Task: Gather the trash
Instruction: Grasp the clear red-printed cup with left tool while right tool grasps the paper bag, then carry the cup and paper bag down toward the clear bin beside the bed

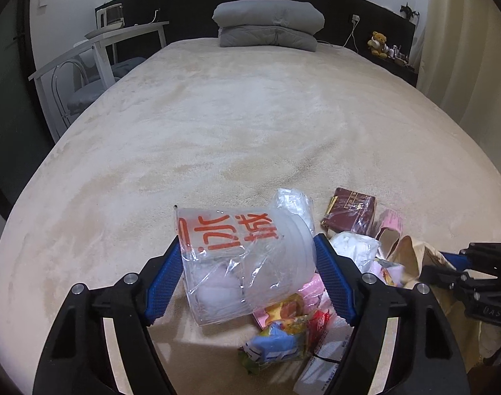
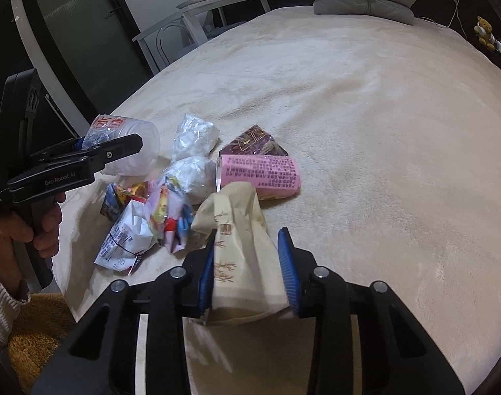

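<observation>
Right tongs (image 2: 247, 263) are clamped on a cream paper bag (image 2: 240, 250). Left tongs (image 1: 247, 273) sit wide around a clear plastic cup (image 1: 247, 263) with red print, pads touching its sides. Trash pile (image 2: 171, 197) lies on the beige bed (image 1: 217, 115); grey pillows (image 1: 270, 26) and a white desk (image 1: 118, 39) beyond.

The left gripper (image 1: 247, 256) tilts downward, its blue pads (image 1: 163, 281) set either side of a clear plastic cup (image 1: 247, 263) and touching its walls. A bare hand (image 2: 36, 230) with a knitted cuff wraps the black pistol handle behind it. The right gripper (image 2: 248, 260) also angles down, its jaws drawn in on a beige paper bag (image 2: 243, 253), with the bag pinched between the blue pads (image 2: 288, 263).
</observation>
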{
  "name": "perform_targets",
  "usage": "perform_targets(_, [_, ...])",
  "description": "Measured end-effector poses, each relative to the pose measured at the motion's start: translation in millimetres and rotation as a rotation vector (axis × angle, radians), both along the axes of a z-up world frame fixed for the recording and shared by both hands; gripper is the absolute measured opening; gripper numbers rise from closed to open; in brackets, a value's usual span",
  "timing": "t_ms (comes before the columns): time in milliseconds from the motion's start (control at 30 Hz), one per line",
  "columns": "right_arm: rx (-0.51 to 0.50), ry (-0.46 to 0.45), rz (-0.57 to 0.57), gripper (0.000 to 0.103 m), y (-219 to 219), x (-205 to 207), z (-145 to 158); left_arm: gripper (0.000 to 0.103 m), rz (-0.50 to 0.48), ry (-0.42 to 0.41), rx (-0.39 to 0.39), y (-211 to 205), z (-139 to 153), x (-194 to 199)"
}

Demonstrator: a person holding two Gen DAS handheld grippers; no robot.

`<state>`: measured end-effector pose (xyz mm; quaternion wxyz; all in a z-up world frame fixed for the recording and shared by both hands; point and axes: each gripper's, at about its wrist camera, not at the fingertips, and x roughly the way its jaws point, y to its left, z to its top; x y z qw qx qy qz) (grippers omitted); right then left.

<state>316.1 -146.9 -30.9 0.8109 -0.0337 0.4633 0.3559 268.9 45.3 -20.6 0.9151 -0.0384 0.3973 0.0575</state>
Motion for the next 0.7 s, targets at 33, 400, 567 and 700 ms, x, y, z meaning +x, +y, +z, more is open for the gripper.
perform_targets(33, [0.002, 0.002, -0.008, 0.021, -2, -1, 1, 0.076, 0.001, -0.014, -0.004, 1, 3, -3])
perform_targets(400, [-0.001, -0.061, -0.039, 0.019, -21, -36, 19, 0.075, -0.026, -0.14, -0.072, -5, 34, -48])
perform_targets(567, [0.04, -0.084, -0.07, 0.019, -38, -58, 33, 0.075, -0.052, -0.189, -0.088, -10, 47, -72])
perform_targets(700, [0.071, -0.117, -0.089, 0.019, -49, -80, 45, 0.075, -0.077, -0.232, -0.117, -14, 55, -95])
